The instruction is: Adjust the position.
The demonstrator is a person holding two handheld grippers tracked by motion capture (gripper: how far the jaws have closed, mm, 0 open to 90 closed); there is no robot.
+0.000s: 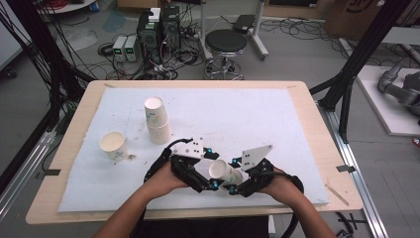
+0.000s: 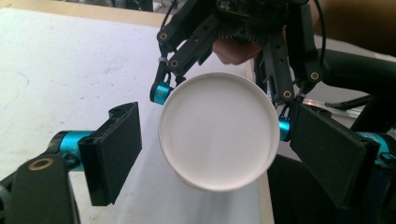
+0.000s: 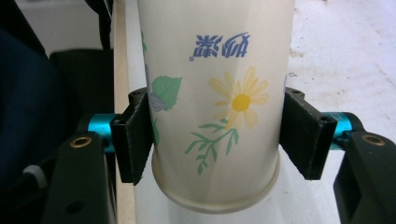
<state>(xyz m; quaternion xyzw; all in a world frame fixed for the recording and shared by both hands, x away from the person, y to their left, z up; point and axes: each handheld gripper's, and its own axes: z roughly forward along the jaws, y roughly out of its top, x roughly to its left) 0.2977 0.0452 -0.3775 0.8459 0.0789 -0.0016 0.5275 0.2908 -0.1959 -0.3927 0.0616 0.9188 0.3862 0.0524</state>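
Observation:
My right gripper is shut on a paper cup printed with a yellow flower, held on its side above the white mat near the front edge. In the right gripper view both pads press on the cup's sides, with its rolled rim nearest the camera. My left gripper faces the cup from the left and stands open. In the left gripper view the cup's flat white base sits between the black pads, with a gap on each side. The right gripper's linkage shows behind the cup.
A stack of two paper cups stands at the mat's back left, and a single upright cup stands further left. The white mat covers most of the wooden table. A stool and cables lie on the floor beyond.

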